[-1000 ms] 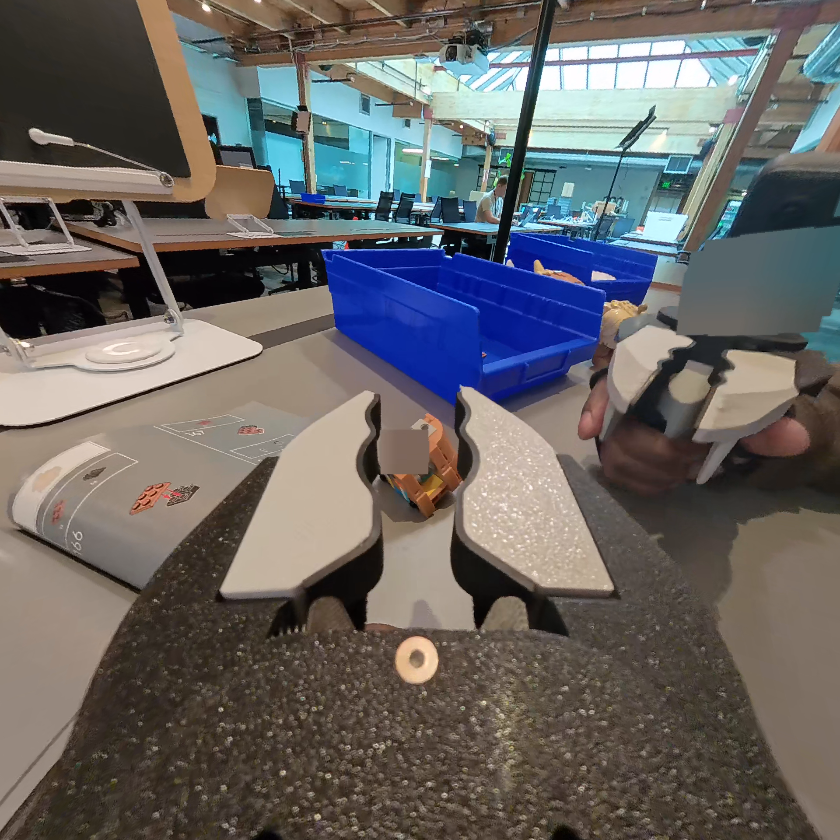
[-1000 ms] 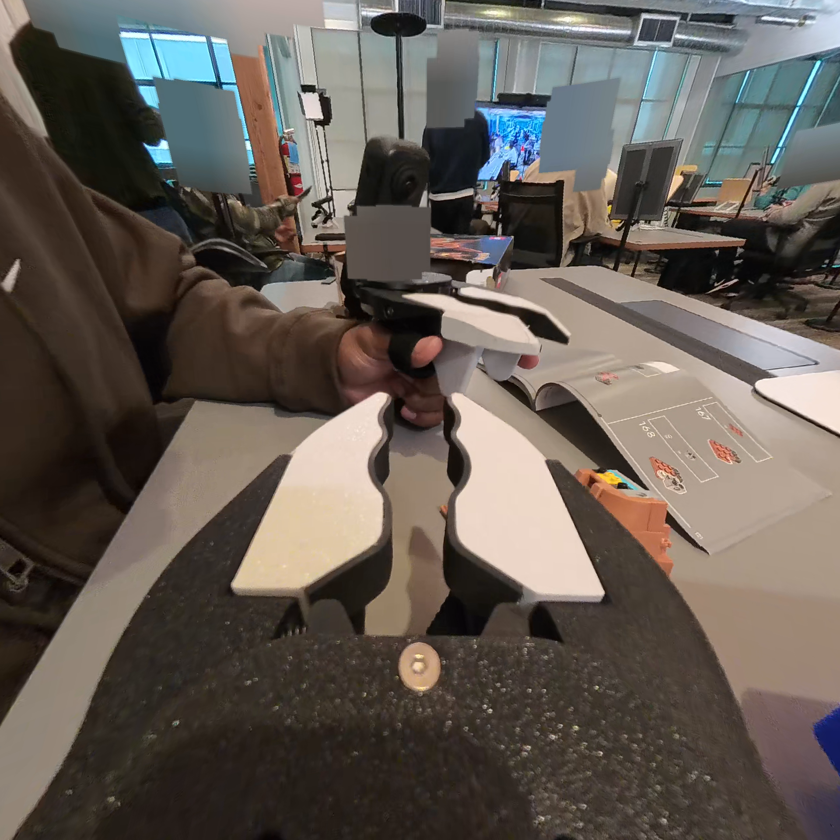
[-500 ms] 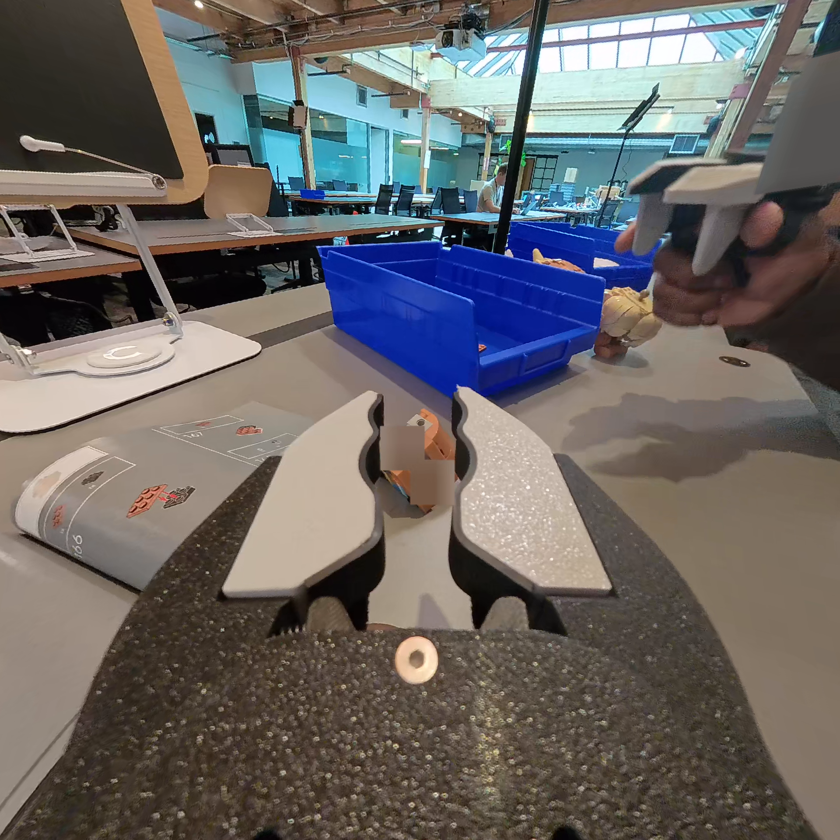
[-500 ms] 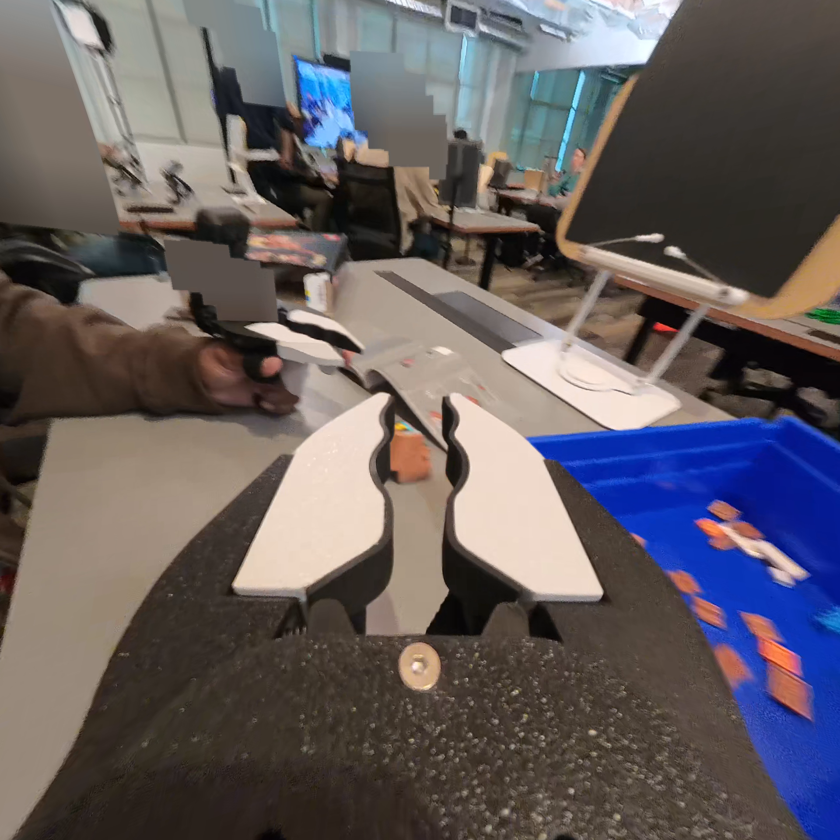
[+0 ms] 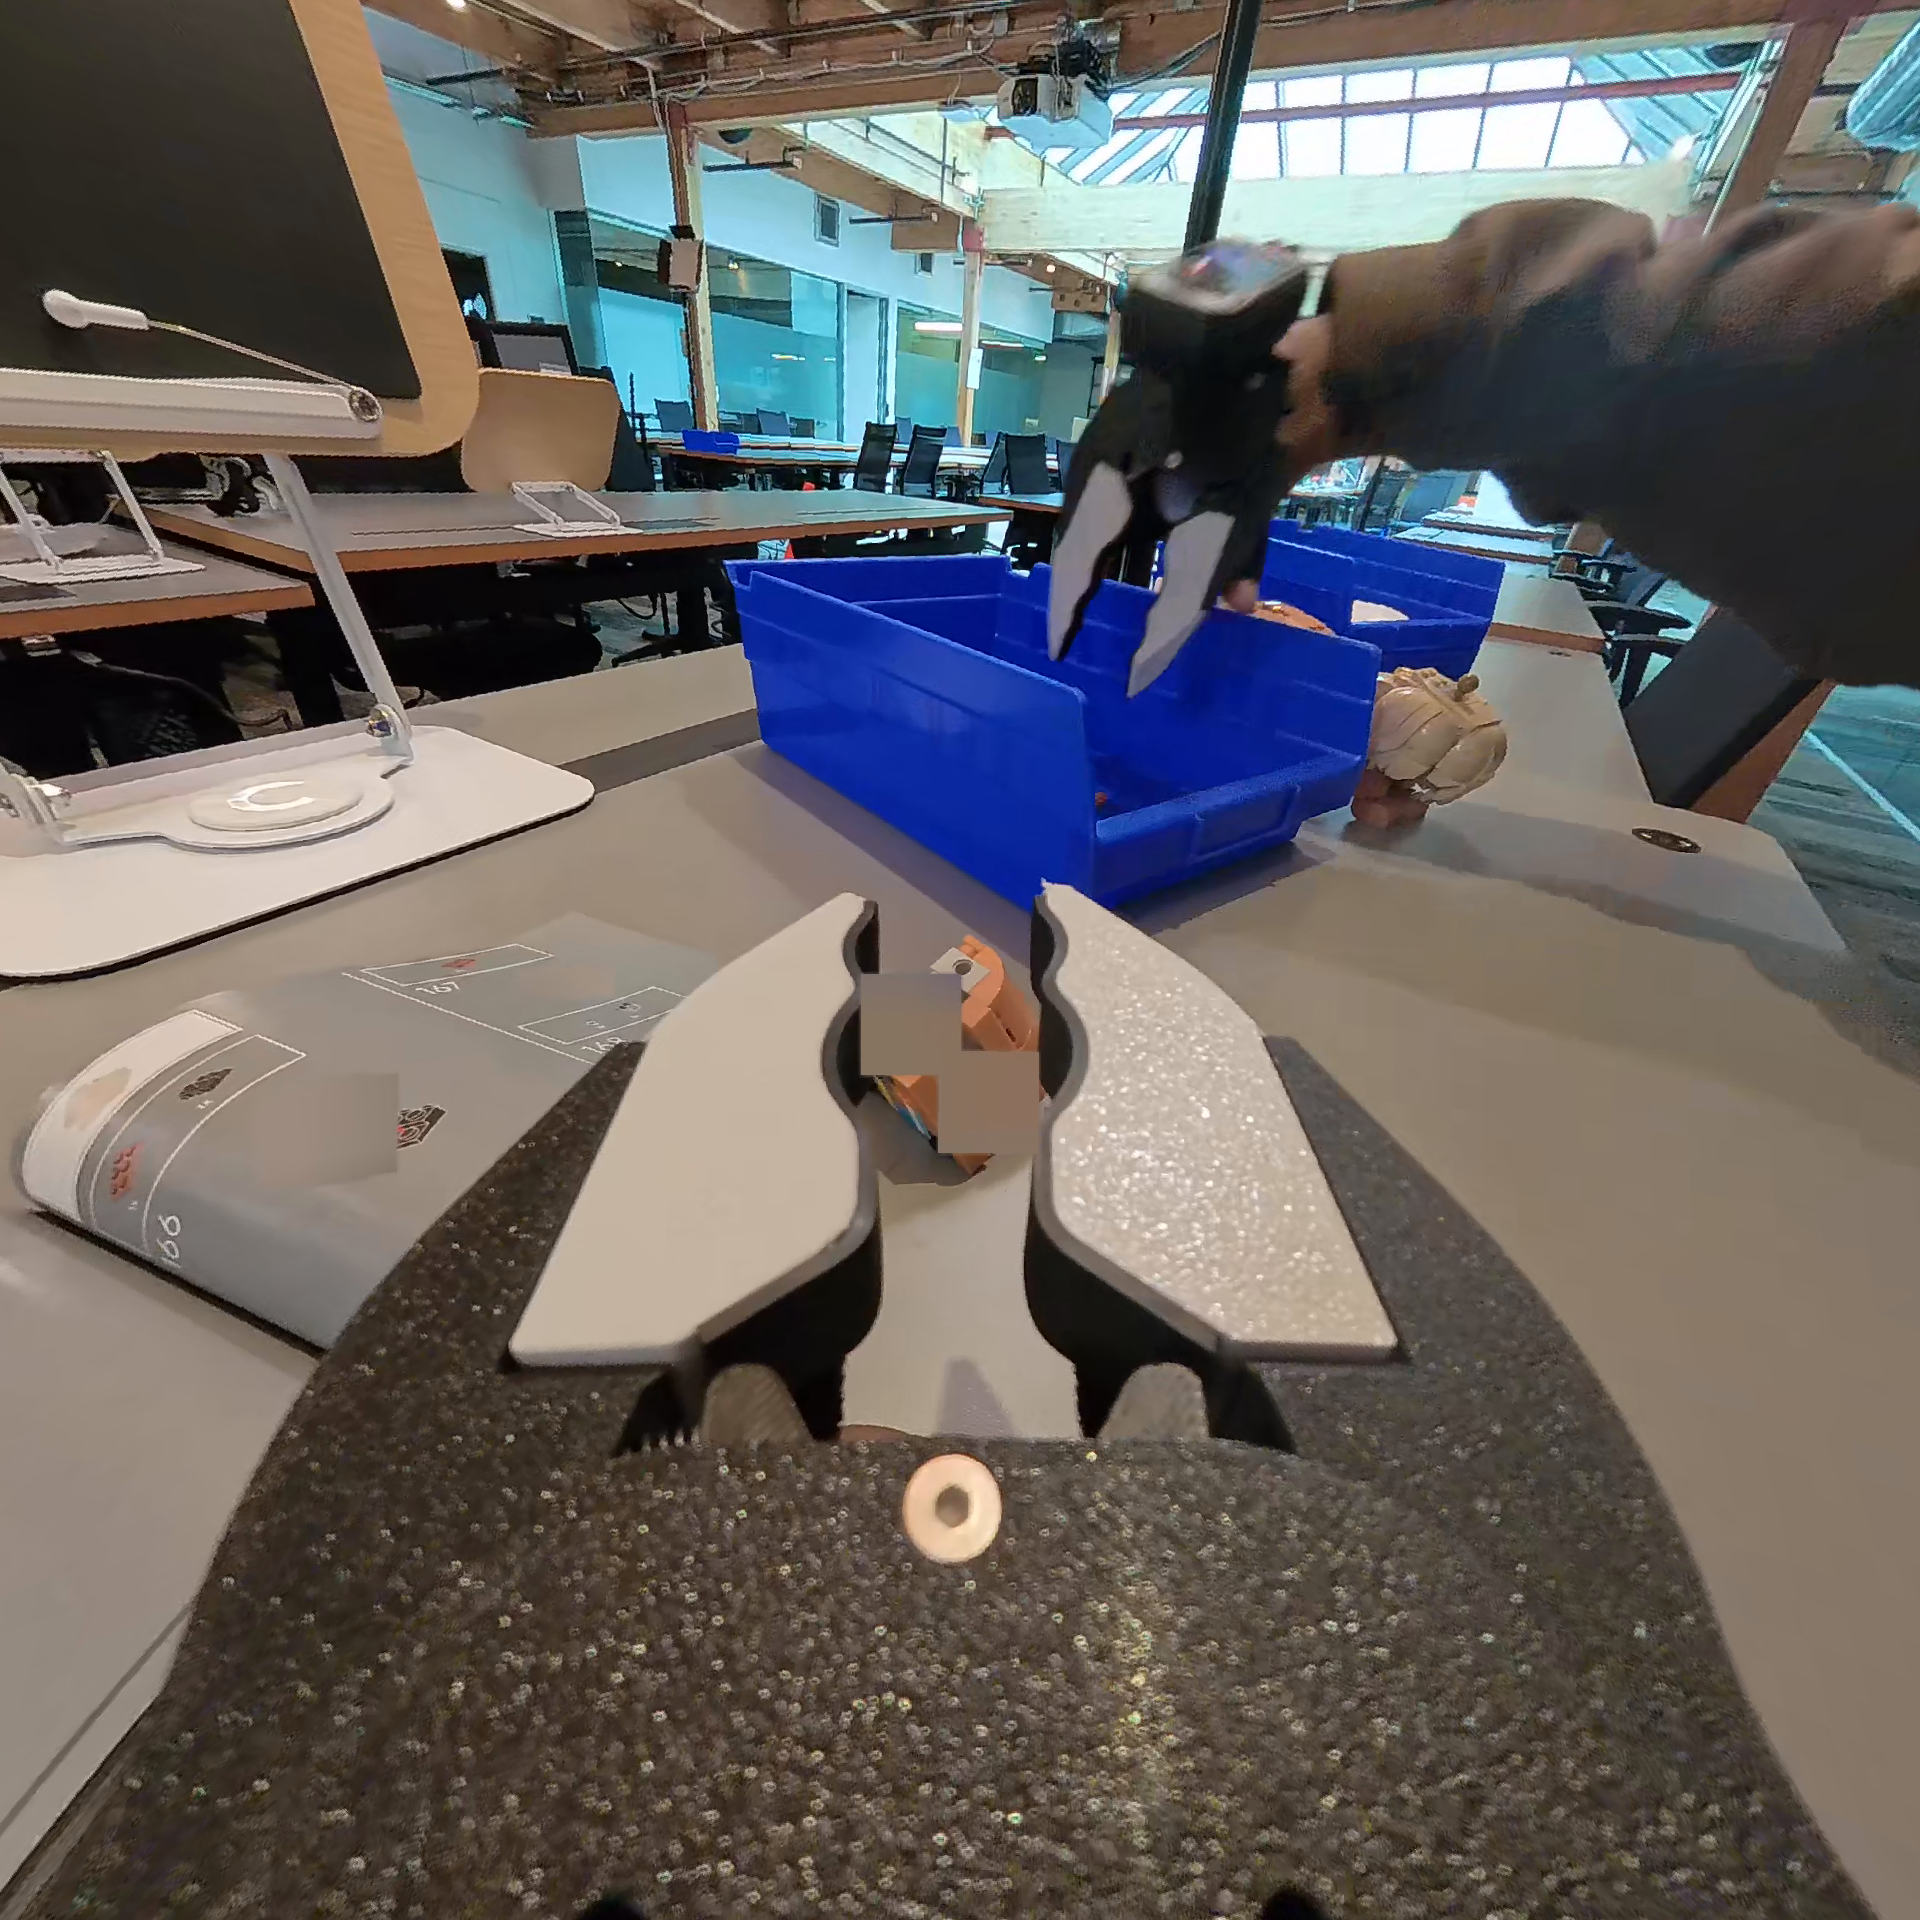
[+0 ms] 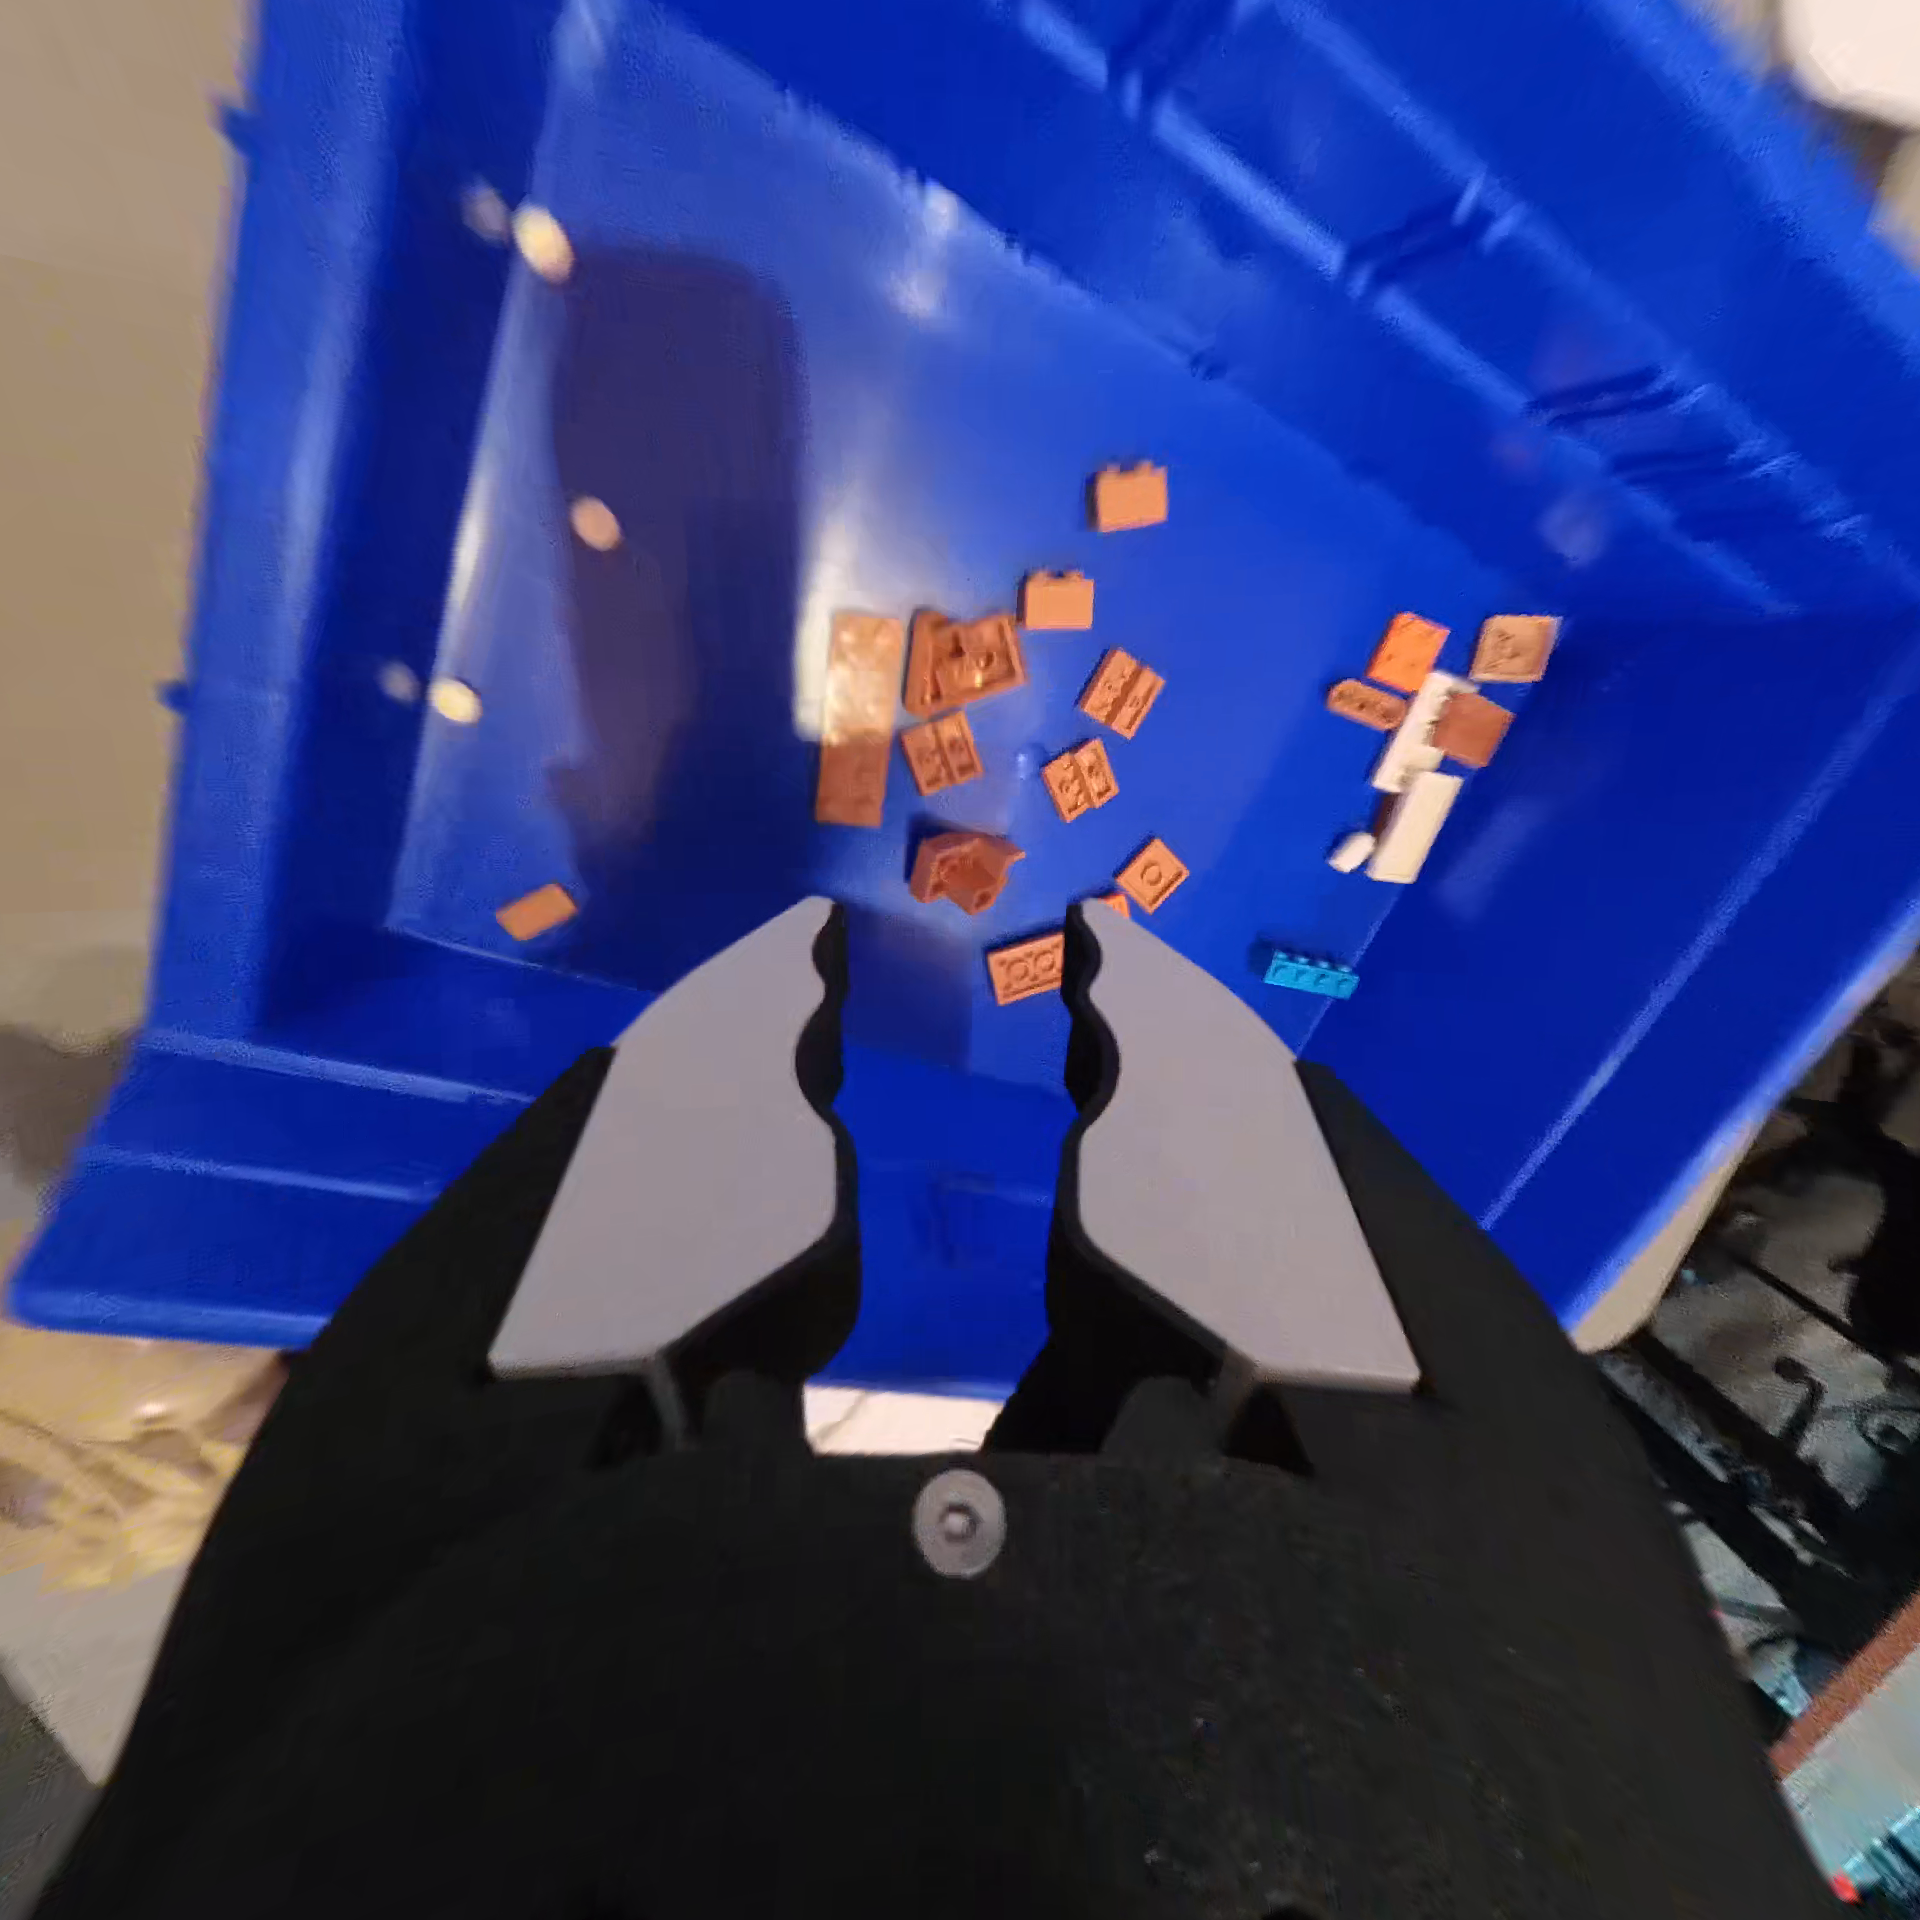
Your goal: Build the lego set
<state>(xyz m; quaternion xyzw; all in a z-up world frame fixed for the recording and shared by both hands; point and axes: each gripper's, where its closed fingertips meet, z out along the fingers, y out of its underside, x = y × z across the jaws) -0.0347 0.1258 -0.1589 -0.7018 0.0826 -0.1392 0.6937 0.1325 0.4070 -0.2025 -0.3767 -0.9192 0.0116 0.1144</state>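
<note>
A small orange lego build (image 5: pixel 987 997) sits on the grey table just ahead of my left gripper (image 5: pixel 951 920), seen through the gap between its fingers. The left gripper is open and empty, not touching the build. My right gripper (image 6: pixel 951 914) is open and empty, pointing down into the blue bin (image 6: pixel 343 520). It also shows in the left wrist view (image 5: pixel 1103 665), above the blue bin (image 5: pixel 935 748). The bin holds several loose orange pieces (image 6: pixel 966 665), some white pieces (image 6: pixel 1413 800) and a light blue piece (image 6: pixel 1309 977). An orange angled piece (image 6: pixel 961 868) lies just beyond the fingertips.
An open instruction booklet (image 5: pixel 312 1091) lies left of the build. A white monitor stand (image 5: pixel 260 821) stands at the back left. A tan lego figure (image 5: pixel 1439 738) stands right of the bin, with a second blue bin (image 5: pixel 1382 592) behind it. One gripper's finger ends stand about 35 cm off the other's.
The right gripper lifted off the table beside the left one, swung over the blue bin, now points down into it, jaws slightly wider. The left gripper barely moved.
</note>
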